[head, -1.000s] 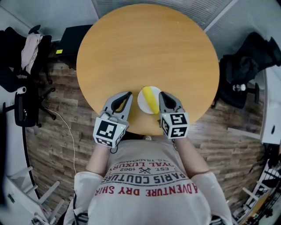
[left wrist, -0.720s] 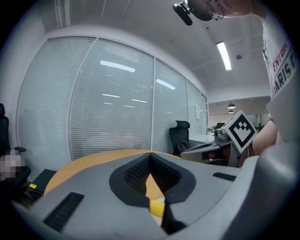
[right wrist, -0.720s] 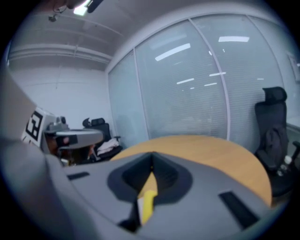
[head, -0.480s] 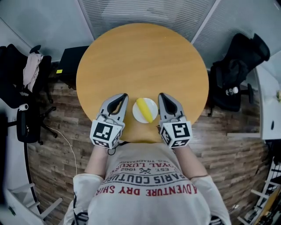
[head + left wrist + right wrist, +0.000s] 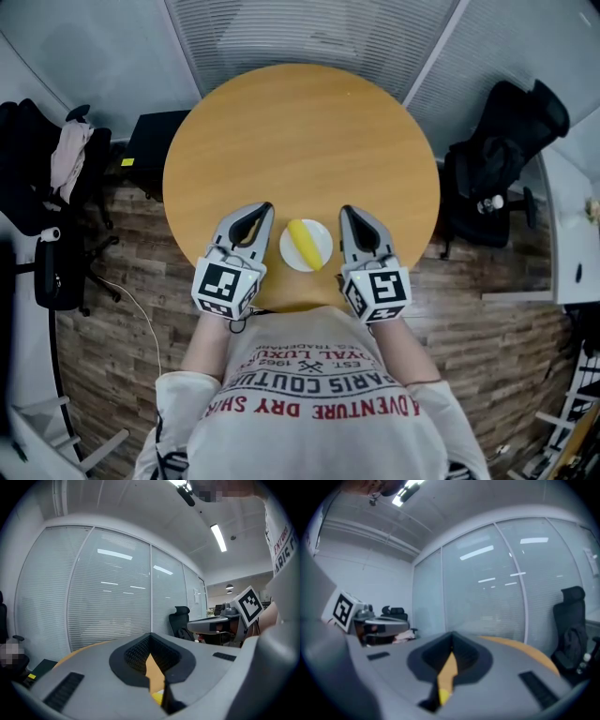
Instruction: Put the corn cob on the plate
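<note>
A yellow corn cob [image 5: 304, 242] lies on a small white plate [image 5: 322, 233] near the front edge of the round wooden table [image 5: 300, 131]. My left gripper [image 5: 261, 208] hangs just left of the plate, shut and empty. Just right of the plate my right gripper [image 5: 347, 211] is likewise shut with nothing in it. Neither touches the cob. In the left gripper view the closed jaws [image 5: 150, 637] point almost level across the table, with a sliver of the cob [image 5: 158, 696] below them. The right gripper view shows its closed jaws [image 5: 451, 634] and a yellow sliver [image 5: 443, 695] too.
Black office chairs stand on the wooden floor at the left [image 5: 47, 187] and right [image 5: 497, 159] of the table. A black box [image 5: 150, 141] sits by the table's far left. Glass partitions with blinds [image 5: 108, 597] lie beyond the table.
Both grippers have lifted off the table, and the right one has drawn away from the cob. The cob stays on the plate.
</note>
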### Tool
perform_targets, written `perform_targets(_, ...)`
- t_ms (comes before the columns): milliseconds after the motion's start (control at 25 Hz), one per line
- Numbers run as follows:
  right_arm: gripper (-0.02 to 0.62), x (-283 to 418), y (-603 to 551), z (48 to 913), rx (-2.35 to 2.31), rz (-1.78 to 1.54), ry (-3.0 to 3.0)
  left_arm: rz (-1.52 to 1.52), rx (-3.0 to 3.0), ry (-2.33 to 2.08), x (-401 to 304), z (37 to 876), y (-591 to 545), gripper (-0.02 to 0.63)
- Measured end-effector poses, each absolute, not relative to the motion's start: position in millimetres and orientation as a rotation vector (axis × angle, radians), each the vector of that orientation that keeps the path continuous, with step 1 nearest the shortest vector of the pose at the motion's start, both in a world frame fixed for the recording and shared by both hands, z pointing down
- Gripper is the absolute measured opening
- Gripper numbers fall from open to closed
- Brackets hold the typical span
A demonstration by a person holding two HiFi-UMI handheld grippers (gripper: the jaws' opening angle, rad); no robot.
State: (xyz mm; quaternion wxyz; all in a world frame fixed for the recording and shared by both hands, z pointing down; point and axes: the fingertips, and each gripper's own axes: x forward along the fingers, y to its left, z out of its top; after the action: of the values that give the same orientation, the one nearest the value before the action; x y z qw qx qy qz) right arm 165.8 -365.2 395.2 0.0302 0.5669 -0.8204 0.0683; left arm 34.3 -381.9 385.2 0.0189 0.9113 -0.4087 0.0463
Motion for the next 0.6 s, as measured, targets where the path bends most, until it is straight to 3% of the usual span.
perform_targets(600, 0.028, 157.5, -359.3, 402.7, 1.667, 0.211, -2.551, 0.144, 2.820, -1.282, 36.6, 385.3, -374.6, 0.032)
